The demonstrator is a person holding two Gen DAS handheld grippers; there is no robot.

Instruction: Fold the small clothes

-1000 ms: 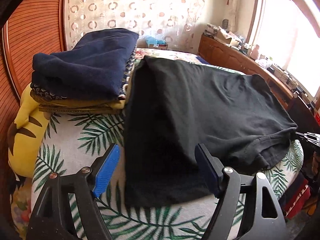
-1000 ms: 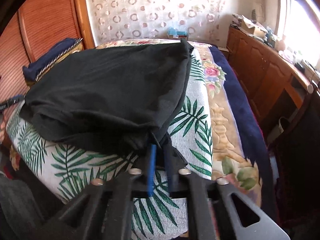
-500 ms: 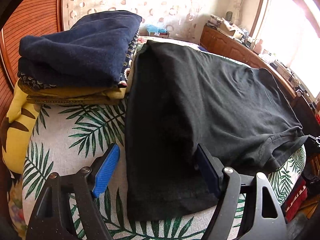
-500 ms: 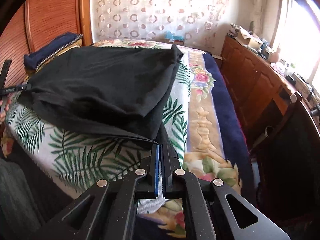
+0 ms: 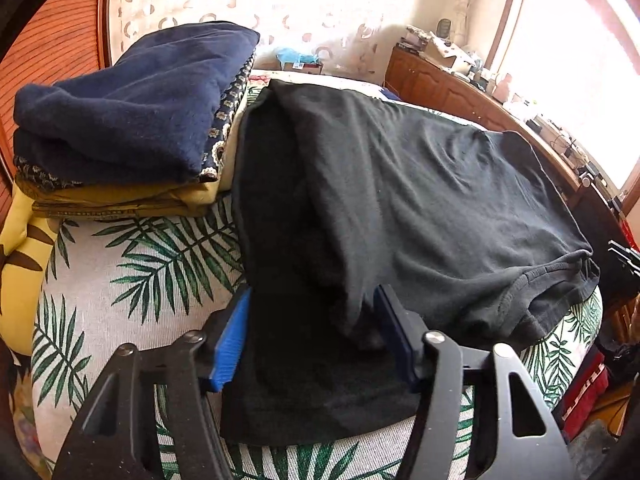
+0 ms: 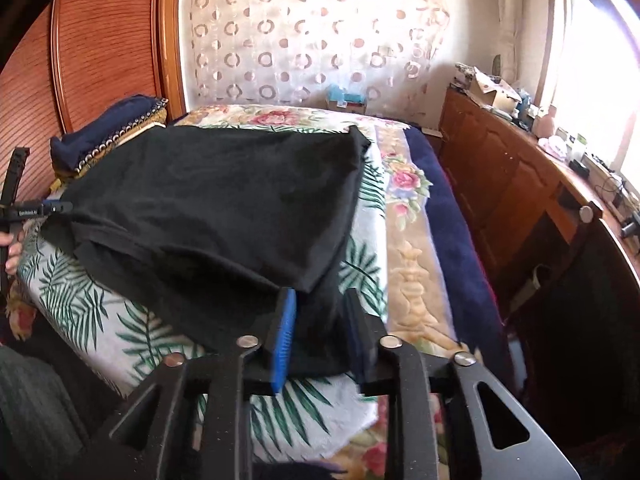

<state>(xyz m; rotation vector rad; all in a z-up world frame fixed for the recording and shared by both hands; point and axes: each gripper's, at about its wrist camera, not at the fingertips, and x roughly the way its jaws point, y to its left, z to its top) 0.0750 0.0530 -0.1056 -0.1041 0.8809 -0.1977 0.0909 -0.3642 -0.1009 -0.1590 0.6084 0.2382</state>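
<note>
Both grippers, left (image 5: 312, 340) and right (image 6: 320, 336), we see parted astride the black T-shirt (image 5: 400, 200) lying on the palm-print bed cover (image 5: 132, 272); lettering on the left gripper is unreadable.

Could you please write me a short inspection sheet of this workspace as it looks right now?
Surface: bed under a white palm-leaf print cover, with a floral quilt beyond it.
Job's things: black cotton T-shirt lying partly folded on the cover, its hem edge near both grippers.
Clutter: stack of folded clothes, a navy fleece piece on top of mustard-yellow ones; yellow cushion at the bed's edge.
Grippers: left gripper open, straddling the shirt's edge; right gripper open around a shirt corner.
Cables: thin wires on the wooden sideboard, too small to trace.
Surroundings: wooden sideboard with boxes and bottles, circle-pattern curtain, reddish wood panel, bright window.
</note>
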